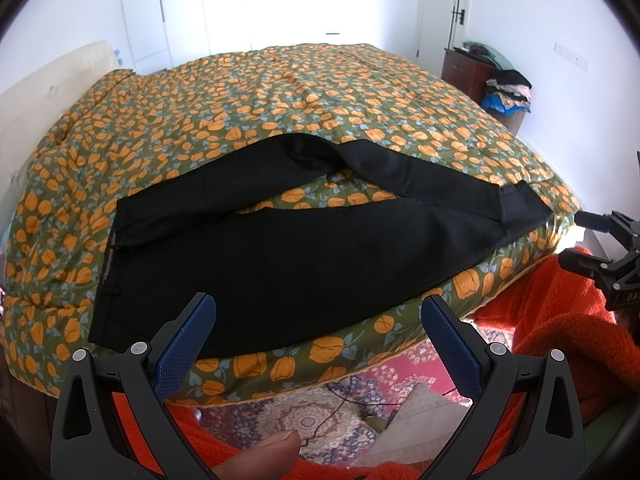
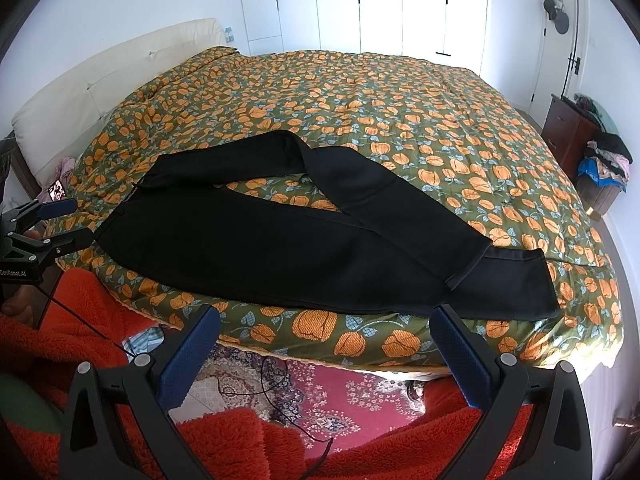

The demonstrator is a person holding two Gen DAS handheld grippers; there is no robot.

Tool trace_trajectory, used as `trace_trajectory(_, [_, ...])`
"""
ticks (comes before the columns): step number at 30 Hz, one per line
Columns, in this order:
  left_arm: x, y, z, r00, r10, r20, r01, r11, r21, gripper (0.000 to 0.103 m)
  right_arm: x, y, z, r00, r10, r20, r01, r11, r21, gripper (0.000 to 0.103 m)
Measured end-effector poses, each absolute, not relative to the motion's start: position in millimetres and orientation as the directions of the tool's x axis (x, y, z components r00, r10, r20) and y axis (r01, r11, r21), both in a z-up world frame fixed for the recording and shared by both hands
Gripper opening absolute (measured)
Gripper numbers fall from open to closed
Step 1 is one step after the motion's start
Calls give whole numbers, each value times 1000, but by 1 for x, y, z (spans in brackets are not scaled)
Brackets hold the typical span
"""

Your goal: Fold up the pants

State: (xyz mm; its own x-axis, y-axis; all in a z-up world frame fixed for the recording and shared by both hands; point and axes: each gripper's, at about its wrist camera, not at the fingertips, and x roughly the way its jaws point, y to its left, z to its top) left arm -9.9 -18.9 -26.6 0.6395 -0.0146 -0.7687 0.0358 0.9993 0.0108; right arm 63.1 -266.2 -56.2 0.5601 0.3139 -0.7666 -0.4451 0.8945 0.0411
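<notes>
A: Left wrist view: black pants (image 1: pixel 304 248) lie crosswise on the bed (image 1: pixel 280 92), waistband toward the left gripper (image 1: pixel 318 334), jaws spread, empty.

B: Right wrist view: cuffs lie ahead of the right gripper (image 2: pixel 326 344), also spread, empty.

Black pants (image 2: pixel 280 240), olive quilt (image 2: pixel 400 120) — orange flowers, blue-padded tools, pink patterned rug (image 2: pixel 340 396)

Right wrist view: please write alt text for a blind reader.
Black pants lie spread on a flowered bedspread, legs crossing at the cuffs. The open right gripper hovers at the bed's near edge; the left gripper shows at far left.
</notes>
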Motion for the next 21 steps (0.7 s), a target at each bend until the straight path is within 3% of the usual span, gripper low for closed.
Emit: trace_trajectory(21, [-9, -18, -26, 639, -16, -769, 37, 999, 9, 102, 62, -265, -56, 559, 314, -767, -445, 894, 41, 103])
